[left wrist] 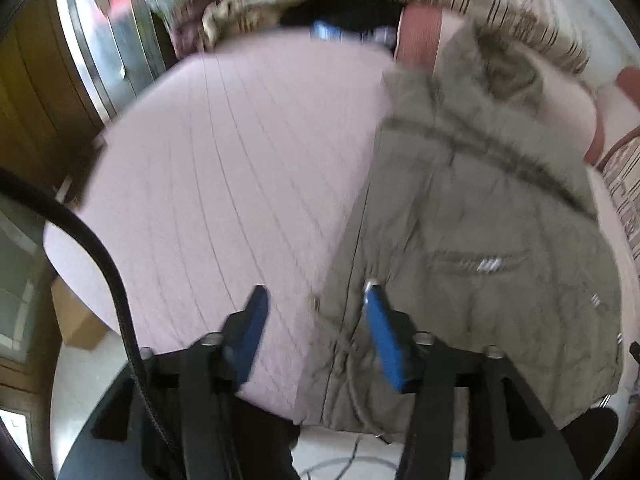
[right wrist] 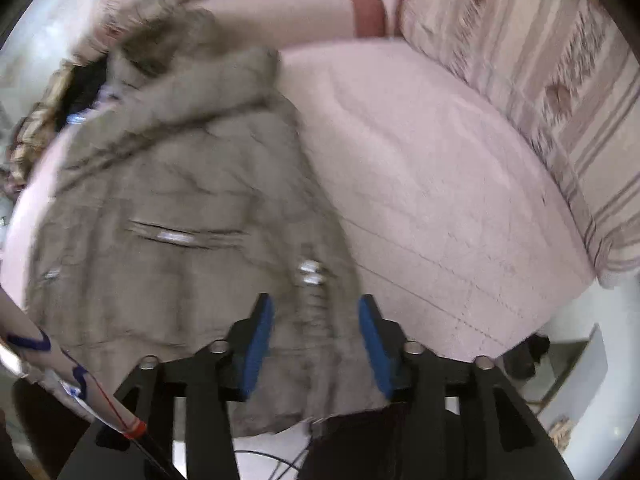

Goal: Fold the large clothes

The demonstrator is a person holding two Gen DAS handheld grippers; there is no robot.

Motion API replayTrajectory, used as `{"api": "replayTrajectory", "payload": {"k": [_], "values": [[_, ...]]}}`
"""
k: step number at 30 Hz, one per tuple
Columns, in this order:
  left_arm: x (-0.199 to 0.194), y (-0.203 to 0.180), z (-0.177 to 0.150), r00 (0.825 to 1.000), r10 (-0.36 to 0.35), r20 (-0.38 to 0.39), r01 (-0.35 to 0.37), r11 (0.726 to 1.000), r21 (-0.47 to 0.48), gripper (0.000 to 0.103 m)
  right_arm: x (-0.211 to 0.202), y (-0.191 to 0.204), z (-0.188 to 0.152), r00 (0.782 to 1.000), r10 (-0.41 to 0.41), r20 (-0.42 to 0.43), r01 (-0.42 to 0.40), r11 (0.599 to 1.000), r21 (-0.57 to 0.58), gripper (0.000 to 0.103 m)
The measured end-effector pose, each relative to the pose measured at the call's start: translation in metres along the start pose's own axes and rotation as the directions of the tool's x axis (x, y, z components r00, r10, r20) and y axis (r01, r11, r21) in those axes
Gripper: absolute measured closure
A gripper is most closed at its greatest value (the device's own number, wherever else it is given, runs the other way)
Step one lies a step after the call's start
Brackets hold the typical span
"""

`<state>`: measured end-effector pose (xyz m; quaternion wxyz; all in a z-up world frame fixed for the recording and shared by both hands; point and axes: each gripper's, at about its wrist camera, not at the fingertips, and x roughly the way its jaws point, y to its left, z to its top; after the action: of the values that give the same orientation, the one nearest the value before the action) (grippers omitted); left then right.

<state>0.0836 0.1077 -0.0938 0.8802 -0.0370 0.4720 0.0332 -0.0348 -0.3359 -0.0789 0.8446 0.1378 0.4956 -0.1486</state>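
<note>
A pink quilted bed (left wrist: 224, 168) fills most of both views, its stitched lines running from near to far. Striped pillows or cushions (right wrist: 560, 92) line its far and right edges; motion blur smears their pattern. The olive-grey padded coat (left wrist: 472, 240) lies flat on the bed, toward the right in the left wrist view and toward the left in the right wrist view (right wrist: 160, 232). Its fur-trimmed hood (left wrist: 500, 68) points to the far side, and its hem hangs slightly over the near edge of the bed, partly hidden behind the gripper frames. A zipped pocket (left wrist: 476, 262) shows as a bright streak; details are too blurred to read. A dark heap of other things (left wrist: 344, 12) sits at the far edge, hard to identify.

The left gripper (left wrist: 316, 300) hovers with its blue pads spread apart, empty, over the coat's left edge. The right gripper (right wrist: 316, 304) is likewise spread wide and holding nothing, straddling the coat's zipper (right wrist: 310, 276) near the hem.
</note>
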Motion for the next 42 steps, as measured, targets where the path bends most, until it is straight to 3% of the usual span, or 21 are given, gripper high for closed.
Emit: {"api": "replayTrajectory", "payload": {"k": [4,10,13,18,25,29,31,34,42], "values": [[-0.018,-0.018,0.023,0.996,-0.044,0.075,0.044,0.999,0.001,0.039,-0.02,0.046,0.021,0.993,0.119,0.013,-0.117,0.991,-0.07,0.041],[0.009,-0.051,0.047,0.993,-0.108,0.038,0.108,0.994,-0.001,0.037,-0.022,0.125,0.062,0.973,0.229,-0.014,-0.229,0.965,-0.128,0.041],[0.028,-0.062,0.058,0.993,-0.108,0.037,0.107,0.994,0.016,0.037,-0.02,0.17,0.101,0.968,0.249,-0.009,-0.247,0.955,-0.164,0.041],[0.062,-0.061,0.08,0.994,-0.097,0.043,0.097,0.995,0.004,0.037,0.006,0.232,0.174,0.98,0.198,0.037,-0.186,0.961,-0.203,0.037],[0.125,-0.039,0.093,0.995,-0.092,0.027,0.093,0.995,-0.021,0.037,0.087,0.309,0.306,0.99,0.077,0.122,-0.055,0.984,-0.172,0.027],[0.153,-0.025,0.098,0.99,-0.134,-0.045,0.133,0.99,-0.039,0.037,0.131,0.344,0.371,0.986,0.01,0.169,0.011,0.993,-0.121,0.024],[0.153,-0.019,0.104,0.984,-0.176,-0.034,0.174,0.984,-0.05,0.037,0.152,0.361,0.395,0.984,0.011,0.177,0.008,0.995,-0.104,0.024],[0.151,-0.016,0.109,0.985,-0.175,-0.001,0.175,0.984,-0.037,0.036,0.18,0.38,0.424,0.982,0.005,0.187,0.013,0.995,-0.095,0.023],[0.17,-0.029,0.109,0.973,-0.223,-0.064,0.222,0.975,-0.015,0.036,0.247,0.404,0.474,0.979,-0.08,0.189,0.083,0.997,-0.006,0.022]]}}
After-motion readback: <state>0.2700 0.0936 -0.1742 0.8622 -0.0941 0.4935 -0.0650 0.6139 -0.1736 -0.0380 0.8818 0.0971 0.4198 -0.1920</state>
